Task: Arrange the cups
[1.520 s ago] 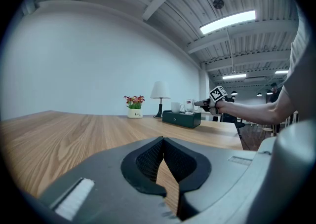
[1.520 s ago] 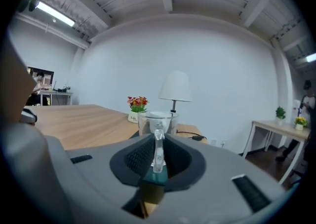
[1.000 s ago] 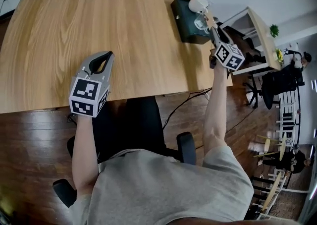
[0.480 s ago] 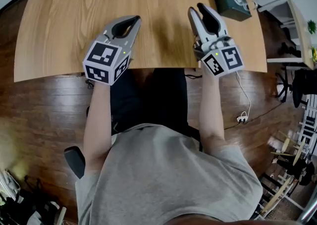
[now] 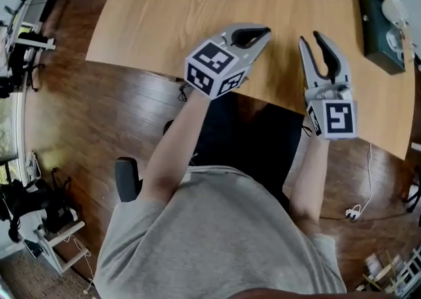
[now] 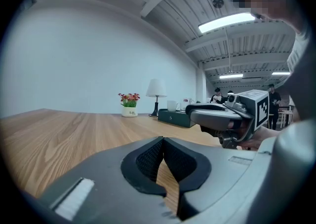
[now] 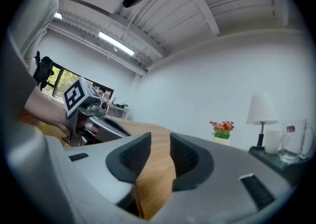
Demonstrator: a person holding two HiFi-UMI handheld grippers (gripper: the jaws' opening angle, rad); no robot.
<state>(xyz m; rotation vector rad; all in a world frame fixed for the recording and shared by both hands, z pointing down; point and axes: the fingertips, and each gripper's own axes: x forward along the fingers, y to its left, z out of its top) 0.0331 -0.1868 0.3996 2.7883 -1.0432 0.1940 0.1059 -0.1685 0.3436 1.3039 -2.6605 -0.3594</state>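
Seen from the head view, my two grippers hover side by side over the near edge of the wooden counter (image 5: pixel 197 1), both reaching toward its far side, with dark wood floor (image 5: pixel 85 126) to the left. My left gripper (image 5: pixel 258 30) sits at centre-left with its fingers (image 6: pixel 148 161) closed tip to tip; they hold nothing, and only a sliver of wood grain shows below where they meet. Just beside it to the right, my right gripper (image 5: pixel 311 37) has its fingers (image 7: pixel 131 156) partly apart after just closing in. Only bare counter shows in the gap between them, and they grip nothing. The cups stand well apart from both grippers, at the far right corner of the counter. There a white cup (image 7: pixel 272 141) and a clear glass mug (image 7: pixel 296 141) stand side by side on a dark green tray (image 5: pixel 376 27). A table lamp (image 7: pixel 261 109) rises just left of them in the right gripper view. Further left along the far edge is a small pot of red flowers (image 7: pixel 222 129), against the pale wall.
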